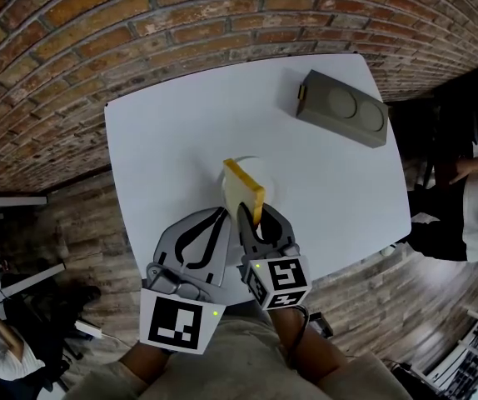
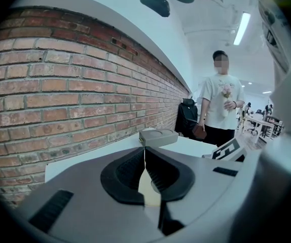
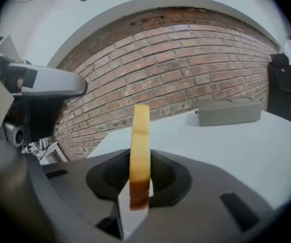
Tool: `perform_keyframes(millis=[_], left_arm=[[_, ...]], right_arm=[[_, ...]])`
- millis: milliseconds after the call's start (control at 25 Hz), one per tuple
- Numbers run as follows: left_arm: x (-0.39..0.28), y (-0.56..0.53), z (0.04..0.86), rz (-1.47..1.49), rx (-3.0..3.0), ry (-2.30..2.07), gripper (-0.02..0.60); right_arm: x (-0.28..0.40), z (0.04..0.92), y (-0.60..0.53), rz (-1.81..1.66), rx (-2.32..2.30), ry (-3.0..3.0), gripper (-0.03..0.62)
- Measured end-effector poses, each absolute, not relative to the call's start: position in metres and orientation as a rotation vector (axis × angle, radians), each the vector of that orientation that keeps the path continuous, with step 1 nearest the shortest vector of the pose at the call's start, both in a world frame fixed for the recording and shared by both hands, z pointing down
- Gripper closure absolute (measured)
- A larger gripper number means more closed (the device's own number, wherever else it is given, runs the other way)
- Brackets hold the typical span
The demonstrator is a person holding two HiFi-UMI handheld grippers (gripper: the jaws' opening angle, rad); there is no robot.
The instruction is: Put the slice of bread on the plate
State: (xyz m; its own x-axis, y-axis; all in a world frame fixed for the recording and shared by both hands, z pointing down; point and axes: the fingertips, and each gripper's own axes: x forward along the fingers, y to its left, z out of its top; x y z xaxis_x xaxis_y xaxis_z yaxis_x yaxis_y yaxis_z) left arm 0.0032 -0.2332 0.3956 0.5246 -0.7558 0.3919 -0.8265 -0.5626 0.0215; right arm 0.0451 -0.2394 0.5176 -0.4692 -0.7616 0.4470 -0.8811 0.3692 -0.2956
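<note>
The right tongs (image 1: 252,217), just ahead of their marker cube and the person's forearm, are clamped on the near, browner end of the slice of bread (image 1: 244,192). The jaws pinch its two flat faces, so the slice stands on edge with its long axis running straight out from the tips, away from the person. Just beside them on the left, the left tongs (image 1: 221,215) have their jaws closed together with nothing between them, and they point the same way. Under and slightly beyond the far end of the slice lies the white plate (image 1: 264,172), faint against the white table (image 1: 172,132). The bread appears to be held above it rather than resting on it, though I cannot tell how much gap is left. My reading is that what remains depends on this lineup: the plate sits right below the right tongs' load, so the slice needs lowering and tipping onto a flat face. A grey toaster-like box (image 1: 343,108) sits well apart at the far right corner.
</note>
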Motion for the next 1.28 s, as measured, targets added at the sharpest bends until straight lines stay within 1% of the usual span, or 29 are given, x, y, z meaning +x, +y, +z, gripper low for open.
perform_keyframes(millis=[440,640,1000,1080,1120,1160,1200,1280], left_arm=[[0.005,-0.235,0.400,0.511,2.547,-1.323,0.568],[0.008,-0.232,0.401,0.507,2.550,-1.310,0.568],[0.013,-0.229,0.399,0.501,2.567,-1.295,0.568],[0.012,-0.229,0.398,0.500,2.567,-1.298,0.568],[0.012,-0.230,0.398,0.501,2.566,-1.299,0.568],[0.011,-0.230,0.398,0.503,2.566,-1.300,0.568],[0.011,-0.230,0.398,0.503,2.565,-1.301,0.568],[0.011,-0.231,0.398,0.501,2.563,-1.302,0.568]], right_arm=[[0.055,0.530,-0.252,0.894,1.497,-2.401,0.499],[0.062,0.536,-0.254,0.857,1.514,-2.363,0.488],[0.066,0.537,-0.255,0.688,1.513,-2.277,0.454],[0.068,0.538,-0.257,0.645,1.524,-2.248,0.425],[0.069,0.540,-0.258,0.633,1.520,-2.234,0.391],[0.069,0.543,-0.259,0.636,1.513,-2.222,0.332],[0.070,0.546,-0.259,0.650,1.509,-2.210,0.318],[0.075,0.553,-0.259,0.677,1.515,-2.175,0.309]])
